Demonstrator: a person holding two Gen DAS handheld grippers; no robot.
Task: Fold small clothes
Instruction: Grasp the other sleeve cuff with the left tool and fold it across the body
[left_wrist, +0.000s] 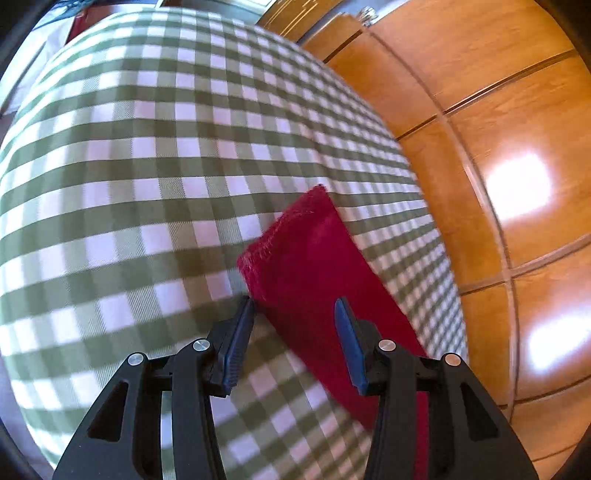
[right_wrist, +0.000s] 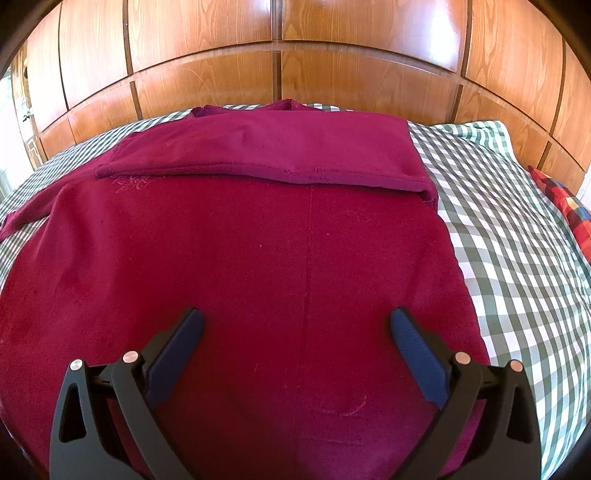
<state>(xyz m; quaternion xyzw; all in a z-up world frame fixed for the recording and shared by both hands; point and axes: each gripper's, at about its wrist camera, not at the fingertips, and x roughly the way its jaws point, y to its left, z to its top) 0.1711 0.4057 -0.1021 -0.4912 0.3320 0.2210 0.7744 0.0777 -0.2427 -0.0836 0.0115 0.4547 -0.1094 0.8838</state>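
Note:
A dark red garment (right_wrist: 258, 251) lies flat on a green-and-white checked bedcover (right_wrist: 517, 236). Its right sleeve (right_wrist: 280, 151) is folded across the chest. Its left sleeve (right_wrist: 22, 218) lies stretched out to the left. My right gripper (right_wrist: 295, 325) is open and empty, just above the garment's lower body. In the left wrist view, the left sleeve (left_wrist: 321, 269) lies on the bedcover (left_wrist: 155, 177), its cuff end pointing away. My left gripper (left_wrist: 295, 306) is open, its fingers straddling the sleeve near the cuff, holding nothing.
A wooden panelled headboard (right_wrist: 295, 55) runs behind the bed and also shows in the left wrist view (left_wrist: 509, 147). A red, blue and yellow checked cushion (right_wrist: 565, 206) lies at the bed's right edge.

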